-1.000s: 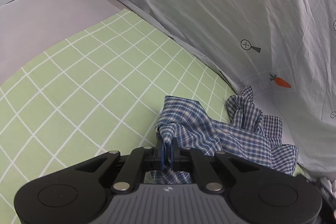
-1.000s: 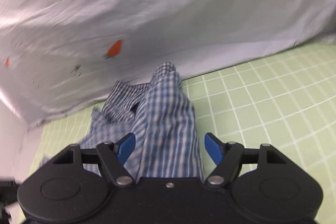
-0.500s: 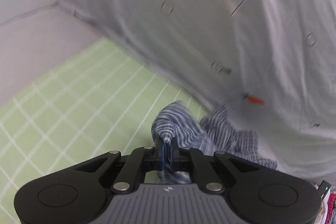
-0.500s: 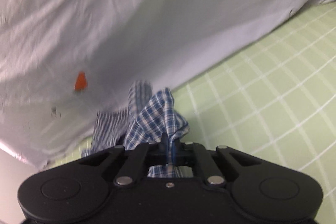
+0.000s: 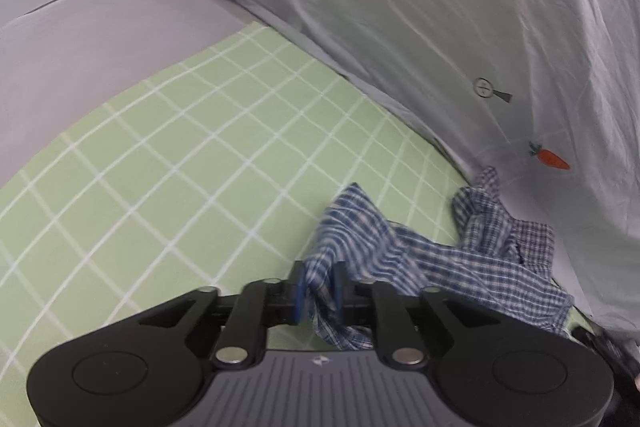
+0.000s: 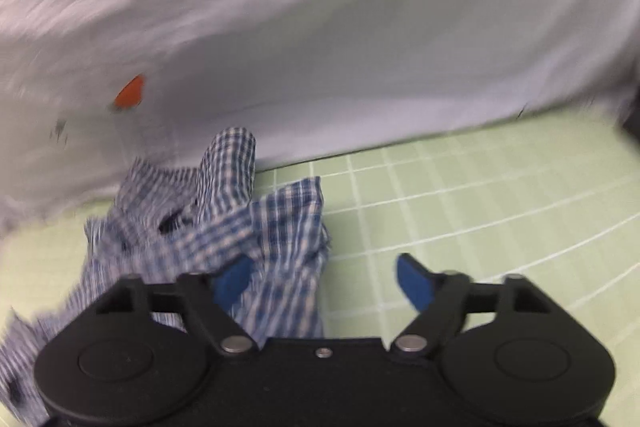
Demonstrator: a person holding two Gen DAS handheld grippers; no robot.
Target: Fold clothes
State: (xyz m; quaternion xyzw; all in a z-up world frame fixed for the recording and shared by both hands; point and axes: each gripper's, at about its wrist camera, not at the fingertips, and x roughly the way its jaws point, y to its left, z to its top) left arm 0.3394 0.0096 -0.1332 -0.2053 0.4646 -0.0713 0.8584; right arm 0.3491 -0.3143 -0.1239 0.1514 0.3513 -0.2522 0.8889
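left tongs (image 5: 319,293) pinching plaid shirt (image 5: 460,259), right tongs (image 6: 325,281) spread

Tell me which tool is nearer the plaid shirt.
Left. The left tool is clamped on the plaid shirt; the right tool is open, with cloth lying loose between its pads.
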